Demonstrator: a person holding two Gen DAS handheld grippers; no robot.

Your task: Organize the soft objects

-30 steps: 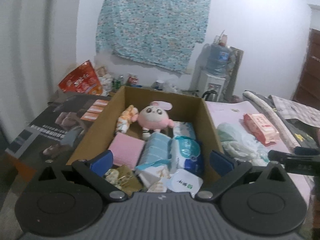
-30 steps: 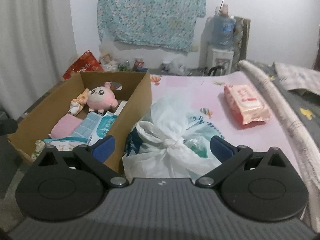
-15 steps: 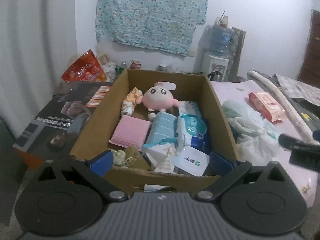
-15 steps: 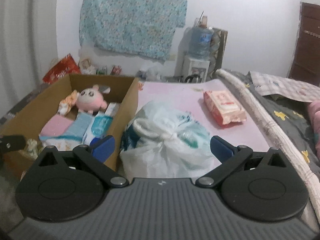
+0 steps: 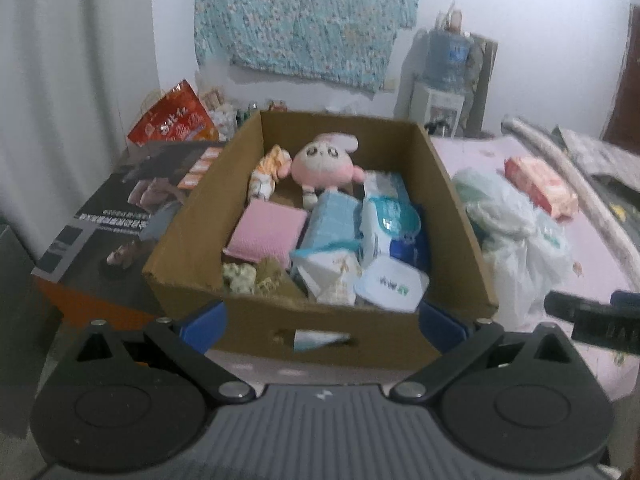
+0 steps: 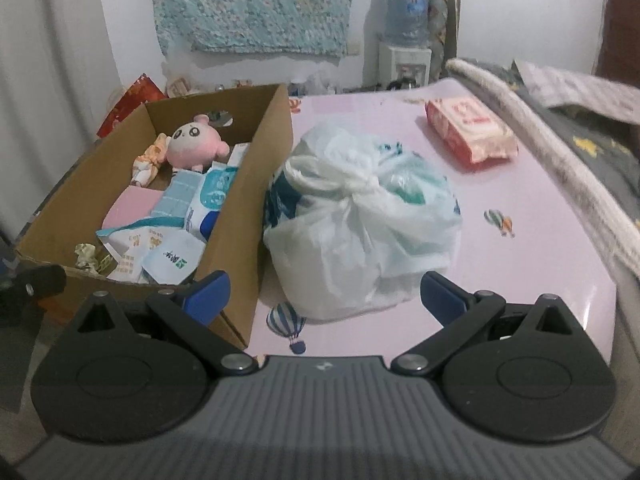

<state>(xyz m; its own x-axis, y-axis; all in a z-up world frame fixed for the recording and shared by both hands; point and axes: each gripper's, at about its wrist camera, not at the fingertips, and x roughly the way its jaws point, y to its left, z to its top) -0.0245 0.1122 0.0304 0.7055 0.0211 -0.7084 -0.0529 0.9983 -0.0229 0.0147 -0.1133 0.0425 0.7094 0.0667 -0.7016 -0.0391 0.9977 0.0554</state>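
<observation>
Both grippers are spread wide and hold nothing. The left gripper (image 5: 322, 322) faces the near wall of a cardboard box (image 5: 320, 338), its blue fingertips flanking that wall without touching it as far as can be seen. The right gripper (image 6: 324, 298) faces a knotted white plastic bag (image 6: 360, 220) that sits on the pink surface (image 6: 532, 256) just beside the box's right wall.

Inside the box, a pink plush toy (image 5: 325, 168) leans against the far wall, with a small orange-and-white soft toy (image 5: 266, 172) just to its left. In front of them lies a flat pink pad (image 5: 266, 230), and to its right light blue tissue packs (image 5: 334, 220) and a white-and-blue wipes pack (image 5: 394, 224) crowd together. Nearer the front wall lie a white round-cornered packet with green print (image 5: 390, 284), a white tissue pack with orange print (image 5: 334, 276) and something crumpled and yellowish (image 5: 240, 278).

A red wipes pack (image 6: 470, 132) lies alone on the surface beyond the bag, well apart from the box. Left of the box sits a dark printed carton (image 5: 116, 216), with a red bag (image 5: 172, 122) behind it. A patterned blue cloth (image 5: 308, 20) hangs on the wall, and a water dispenser (image 5: 446, 80) stands to its right.
</observation>
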